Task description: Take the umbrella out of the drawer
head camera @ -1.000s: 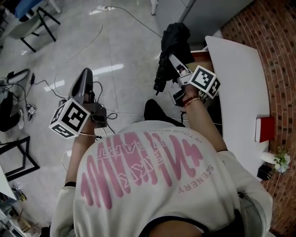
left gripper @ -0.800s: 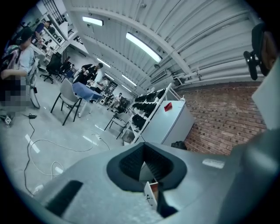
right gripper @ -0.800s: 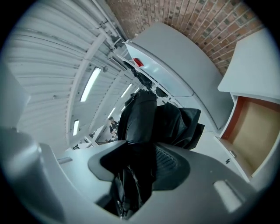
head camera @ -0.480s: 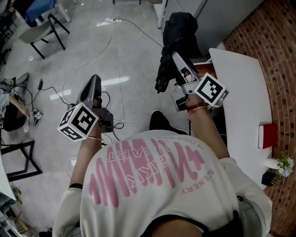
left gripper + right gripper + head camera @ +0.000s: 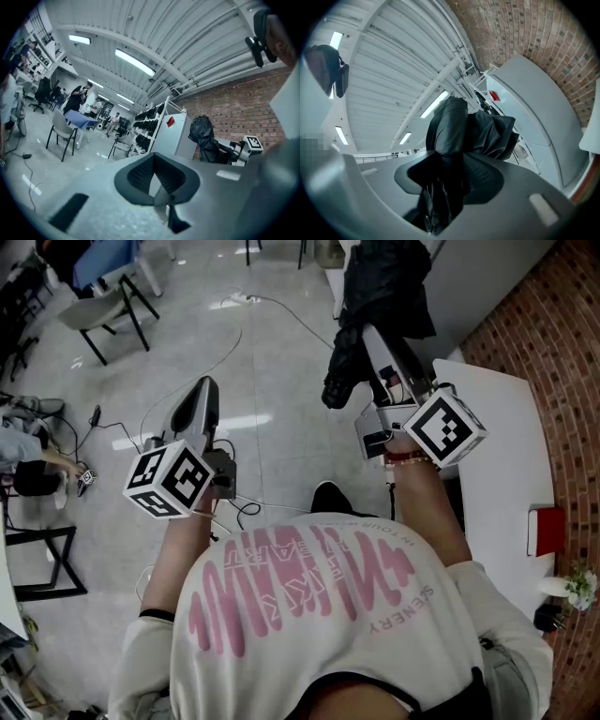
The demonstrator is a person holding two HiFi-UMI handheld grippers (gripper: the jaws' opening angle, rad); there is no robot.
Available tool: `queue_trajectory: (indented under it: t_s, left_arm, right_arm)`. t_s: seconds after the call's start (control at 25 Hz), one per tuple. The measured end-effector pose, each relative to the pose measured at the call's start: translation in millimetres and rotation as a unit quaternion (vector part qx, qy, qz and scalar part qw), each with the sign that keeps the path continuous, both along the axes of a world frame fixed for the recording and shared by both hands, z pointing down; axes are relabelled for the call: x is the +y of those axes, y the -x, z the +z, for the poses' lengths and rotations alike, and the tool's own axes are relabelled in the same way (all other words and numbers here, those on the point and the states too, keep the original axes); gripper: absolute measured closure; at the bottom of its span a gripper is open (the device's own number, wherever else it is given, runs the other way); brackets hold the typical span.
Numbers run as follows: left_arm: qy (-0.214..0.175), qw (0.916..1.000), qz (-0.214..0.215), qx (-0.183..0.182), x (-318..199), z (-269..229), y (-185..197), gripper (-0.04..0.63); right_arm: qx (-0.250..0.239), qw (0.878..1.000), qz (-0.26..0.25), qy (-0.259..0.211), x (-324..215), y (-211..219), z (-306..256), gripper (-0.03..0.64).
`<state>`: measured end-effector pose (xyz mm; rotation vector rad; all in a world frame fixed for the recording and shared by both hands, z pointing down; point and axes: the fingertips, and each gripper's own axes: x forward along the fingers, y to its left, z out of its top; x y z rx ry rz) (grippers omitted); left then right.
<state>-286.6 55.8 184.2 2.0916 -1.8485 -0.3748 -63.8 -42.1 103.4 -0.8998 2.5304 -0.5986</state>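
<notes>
A black folded umbrella (image 5: 382, 285) hangs in the air above the floor, left of the white desk (image 5: 497, 474). My right gripper (image 5: 372, 337) is shut on it around its middle, and the loose fabric bunches above and below the jaws. In the right gripper view the umbrella (image 5: 451, 126) fills the space between the pads of the right gripper (image 5: 451, 187) and points up toward the ceiling. My left gripper (image 5: 204, 390) is held out over the floor to the left, shut and holding nothing. The left gripper view shows its jaws (image 5: 158, 186) pressed together, with the umbrella (image 5: 204, 137) off to the right. The drawer is hidden.
A red box (image 5: 544, 531) and a small plant (image 5: 574, 585) sit on the desk by the brick wall (image 5: 572, 352). Cables (image 5: 234, 334) trail across the grey floor. Chairs (image 5: 108, 301) stand at the far left, and a white cabinet (image 5: 174, 137) stands behind.
Both grippers have risen. The right one has lifted the umbrella higher and farther from the desk edge, and the left one has come up a little.
</notes>
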Motion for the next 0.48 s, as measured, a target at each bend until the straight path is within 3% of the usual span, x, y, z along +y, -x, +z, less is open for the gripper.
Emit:
queue_trajectory:
  t_s: [0.48]
  left_arm:
    - [-0.042,0.9973,-0.001,-0.060,-10.4,-47.5,-11.2,0.595]
  right_arm:
    - [0.031,0.995,0.005,-0.094,19.5,12.6,-48.9,0.423]
